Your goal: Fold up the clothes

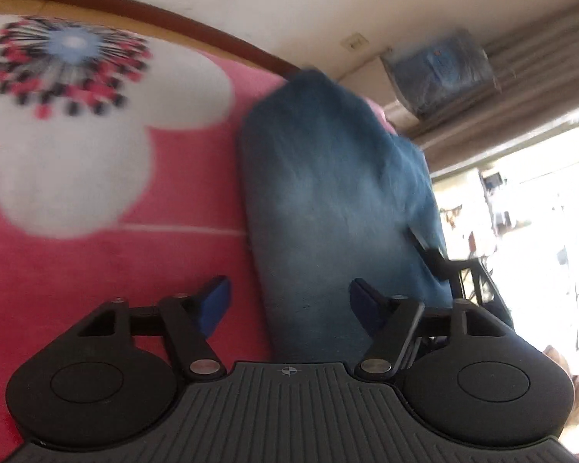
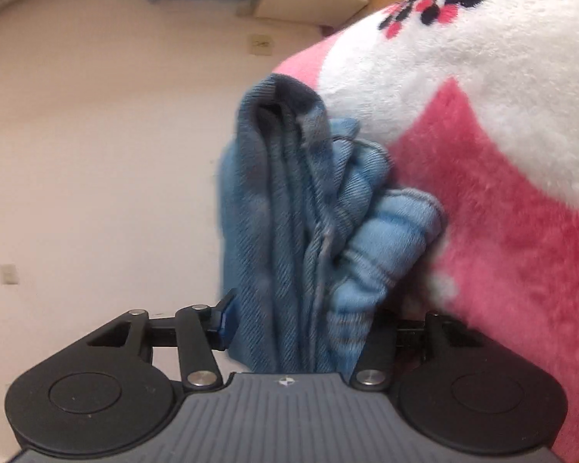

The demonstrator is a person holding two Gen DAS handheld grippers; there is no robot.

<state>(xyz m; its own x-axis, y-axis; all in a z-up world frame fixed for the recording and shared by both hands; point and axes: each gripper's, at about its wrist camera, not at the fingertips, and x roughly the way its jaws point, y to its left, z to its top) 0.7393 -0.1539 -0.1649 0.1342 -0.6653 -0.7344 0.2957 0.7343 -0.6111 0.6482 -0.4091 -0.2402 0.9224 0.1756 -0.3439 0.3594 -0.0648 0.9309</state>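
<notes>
A folded pair of blue jeans lies on a pink blanket with a white flower pattern. My left gripper hovers open over the near end of the jeans. One blue pad is above the blanket and the other is above the denim. In the right wrist view a thick bunch of the jeans fills the gap of my right gripper. The left pad sits at the fabric's edge without visibly squeezing it, and the right pad is hidden behind the denim. The right gripper also shows at the jeans' far side.
The blanket covers a bed with a brown wooden frame. A pale wall stands behind. A bundle wrapped in blue plastic, curtains and a bright window are off to the side.
</notes>
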